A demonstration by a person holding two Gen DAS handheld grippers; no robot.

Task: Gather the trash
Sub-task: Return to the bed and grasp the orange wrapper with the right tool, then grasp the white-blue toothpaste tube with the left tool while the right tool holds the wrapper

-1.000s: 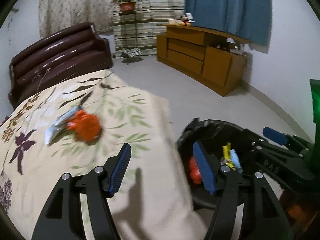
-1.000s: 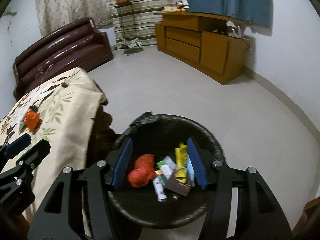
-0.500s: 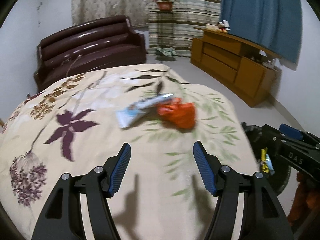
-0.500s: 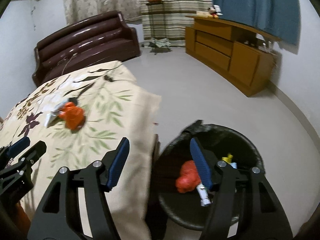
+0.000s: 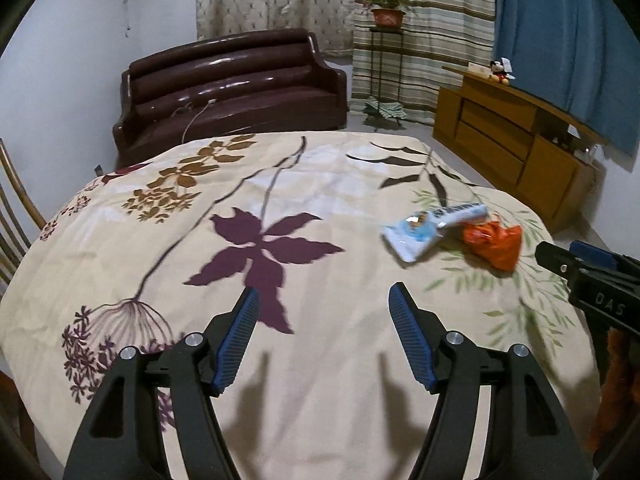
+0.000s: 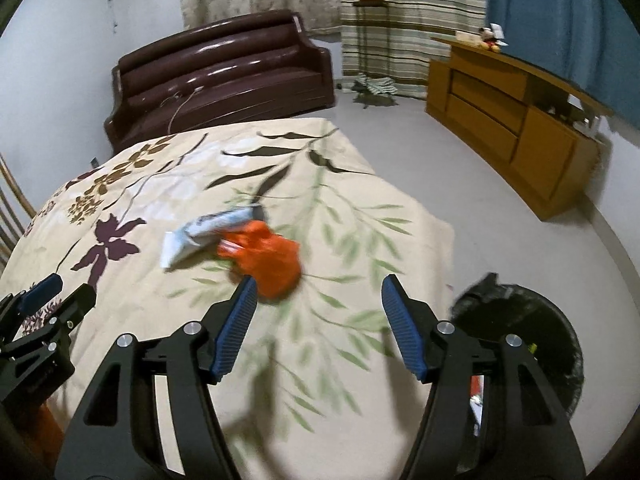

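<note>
A crumpled orange wrapper (image 5: 493, 243) and a white-and-blue wrapper (image 5: 432, 229) lie side by side on the floral tablecloth (image 5: 280, 208). They also show in the right wrist view, the orange wrapper (image 6: 269, 260) and the white-and-blue wrapper (image 6: 200, 236). My left gripper (image 5: 322, 316) is open and empty above the cloth, left of both wrappers. My right gripper (image 6: 316, 304) is open and empty, its left finger just in front of the orange wrapper. A black-lined trash bin (image 6: 536, 320) stands on the floor right of the table, with trash inside.
A dark brown sofa (image 5: 228, 84) stands beyond the table. A wooden sideboard (image 5: 516, 148) lines the right wall. A plant stand (image 5: 386, 60) is by the striped curtain. A chair back (image 5: 10, 216) shows at the far left.
Both grippers have swung left from over the trash bin to over the table. The wrappers now sit nearer the right gripper. Both grippers stayed open.
</note>
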